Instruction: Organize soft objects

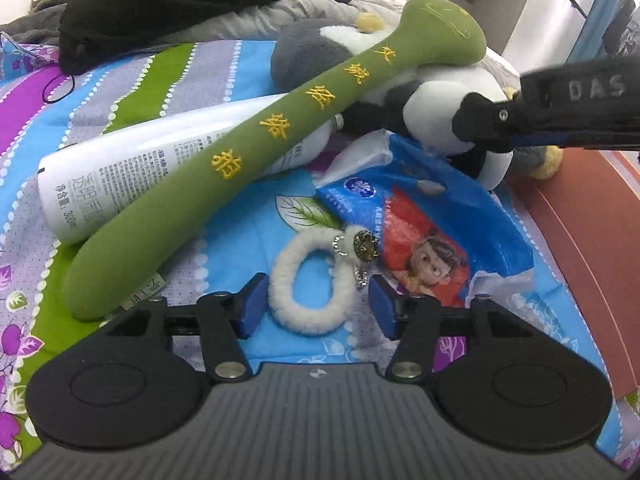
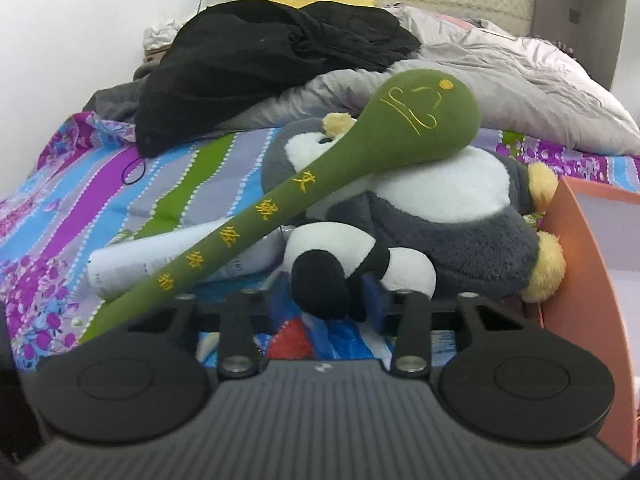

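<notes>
The right gripper (image 2: 324,292) was clamped on the panda toy's (image 2: 360,264) black limb on the bed (image 2: 80,184), while the left gripper's (image 1: 316,306) jaws stood apart around the fluffy ring (image 1: 310,280); lifting risked dragging the green plush stick (image 2: 248,224).

- Green plush stick (image 1: 224,168): long, with yellow embroidered characters and a rounded head; it slants, head propped on the penguin.
- Grey-and-white plush penguin (image 2: 448,208): lies on its side, yellow feet pointing right.
- Small panda plush (image 2: 356,268): black and white, just in front of the penguin.
- White fuzzy ring (image 1: 308,280): flat on the bedsheet, near the stick's lower end.
</notes>
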Motion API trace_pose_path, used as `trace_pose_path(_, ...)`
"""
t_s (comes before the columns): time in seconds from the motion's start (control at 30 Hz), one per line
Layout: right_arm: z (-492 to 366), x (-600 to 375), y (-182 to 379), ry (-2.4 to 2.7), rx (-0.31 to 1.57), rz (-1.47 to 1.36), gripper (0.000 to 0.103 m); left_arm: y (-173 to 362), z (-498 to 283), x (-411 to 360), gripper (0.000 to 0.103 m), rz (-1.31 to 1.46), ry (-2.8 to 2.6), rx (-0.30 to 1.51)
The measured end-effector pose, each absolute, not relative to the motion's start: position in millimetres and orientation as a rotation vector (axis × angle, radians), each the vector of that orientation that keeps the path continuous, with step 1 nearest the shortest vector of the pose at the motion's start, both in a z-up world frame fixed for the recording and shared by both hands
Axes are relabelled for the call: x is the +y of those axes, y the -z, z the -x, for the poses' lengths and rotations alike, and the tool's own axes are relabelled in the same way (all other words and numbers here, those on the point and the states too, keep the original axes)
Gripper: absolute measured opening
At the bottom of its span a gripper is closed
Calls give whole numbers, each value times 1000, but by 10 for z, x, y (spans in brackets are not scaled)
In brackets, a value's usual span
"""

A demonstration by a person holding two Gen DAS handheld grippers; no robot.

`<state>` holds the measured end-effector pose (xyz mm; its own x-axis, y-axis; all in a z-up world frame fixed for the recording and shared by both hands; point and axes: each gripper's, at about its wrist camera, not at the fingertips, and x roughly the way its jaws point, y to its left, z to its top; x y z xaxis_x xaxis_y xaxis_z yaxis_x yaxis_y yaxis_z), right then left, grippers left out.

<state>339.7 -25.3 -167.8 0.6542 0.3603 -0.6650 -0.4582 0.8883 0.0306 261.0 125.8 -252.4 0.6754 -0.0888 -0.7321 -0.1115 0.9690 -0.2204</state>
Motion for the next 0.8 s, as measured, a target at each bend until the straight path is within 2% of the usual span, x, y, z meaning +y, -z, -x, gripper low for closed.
trace_pose_path(0.03, -3397, -253, 1678, -466, 721, 145, 31, 2533, -2609, 1286, 42, 268, -21, 832)
trace_pose_path(0.07, -3379, -246, 1683, -466, 711, 155, 30, 2543, -2610, 1314, 38, 278, -29, 832)
trace_pose_path(0.13, -3347, -228, 1683, -466, 699, 167, 27, 2542, -2606, 1348, 18, 296, -25, 831)
trace_pose_path(0.23, -3291, -219, 1625, -472, 681, 179, 26, 2508, -2575, 1384, 9, 356, -21, 826)
trace_pose_path(0.57, -2805, -514, 1155, -507, 622, 170, 26, 2133, -2195, 1404, 8, 477, -52, 795)
trace_pose_path(0.8, -2374, -763, 1107, -503, 631, 152, 26, 1988, -1752, 1292, 8, 512, -77, 805)
